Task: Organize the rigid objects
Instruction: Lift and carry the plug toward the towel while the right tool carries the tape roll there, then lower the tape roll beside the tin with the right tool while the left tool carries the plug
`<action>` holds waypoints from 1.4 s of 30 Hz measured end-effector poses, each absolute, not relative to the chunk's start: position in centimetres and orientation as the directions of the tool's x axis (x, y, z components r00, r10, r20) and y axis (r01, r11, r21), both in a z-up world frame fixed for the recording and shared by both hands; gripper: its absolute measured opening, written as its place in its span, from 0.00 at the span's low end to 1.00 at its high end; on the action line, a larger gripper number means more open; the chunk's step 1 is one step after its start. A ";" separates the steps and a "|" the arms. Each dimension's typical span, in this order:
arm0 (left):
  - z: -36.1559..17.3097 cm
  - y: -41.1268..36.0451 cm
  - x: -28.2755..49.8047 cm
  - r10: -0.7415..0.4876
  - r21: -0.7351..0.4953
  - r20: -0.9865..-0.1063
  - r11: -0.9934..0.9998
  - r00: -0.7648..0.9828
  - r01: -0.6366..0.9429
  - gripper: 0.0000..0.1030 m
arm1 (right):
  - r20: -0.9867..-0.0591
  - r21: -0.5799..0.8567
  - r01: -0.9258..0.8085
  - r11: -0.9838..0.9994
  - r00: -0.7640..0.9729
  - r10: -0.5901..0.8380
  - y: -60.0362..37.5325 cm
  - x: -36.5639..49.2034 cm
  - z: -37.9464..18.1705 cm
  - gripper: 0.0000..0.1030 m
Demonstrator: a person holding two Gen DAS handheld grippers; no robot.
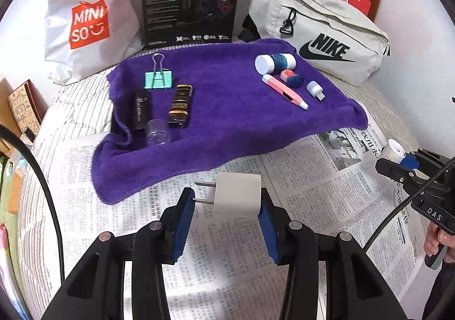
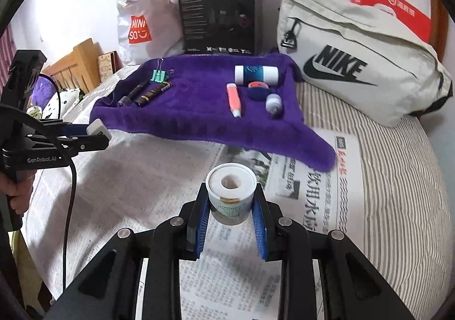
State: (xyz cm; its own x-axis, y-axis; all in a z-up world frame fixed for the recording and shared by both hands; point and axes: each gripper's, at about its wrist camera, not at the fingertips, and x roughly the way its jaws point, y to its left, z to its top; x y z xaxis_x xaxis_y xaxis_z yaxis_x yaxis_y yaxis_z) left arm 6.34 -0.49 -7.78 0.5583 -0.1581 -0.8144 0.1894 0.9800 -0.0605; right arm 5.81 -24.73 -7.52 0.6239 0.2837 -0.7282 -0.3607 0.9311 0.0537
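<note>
Two black linkage grippers: left gripper (image 1: 227, 200) with dark blue pads, right gripper (image 2: 231, 207) with ribbed brighter blue pads. Silver round pivot screws on each. White "GenRobot.AI" lettering, black cable trailing. Possibly grey-green handle trim, blurred.

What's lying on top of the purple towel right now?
On the purple towel: a green binder clip, two dark tubes, a white-capped bottle, a pink pen, an eraser and a small white adapter. Whatever is beneath the towel is covered.
</note>
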 end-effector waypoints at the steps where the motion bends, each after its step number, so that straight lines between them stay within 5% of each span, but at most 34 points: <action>1: -7.6 -0.3 6.3 -0.155 -0.058 -0.814 0.981 0.561 0.186 0.41 | -0.728 0.054 -0.361 0.931 0.624 0.284 -24.6 6.0 -7.4 0.28; 27: -4.5 2.5 9.2 -0.145 -0.073 -0.813 0.986 0.564 0.147 0.41 | -0.736 0.052 -0.355 0.934 0.618 0.276 -23.9 12.7 -4.1 0.28; 42: -6.5 3.6 13.3 -0.138 -0.074 -0.841 0.987 0.523 0.142 0.41 | -0.796 0.036 -0.361 0.932 0.554 0.245 -21.9 20.5 -8.3 0.28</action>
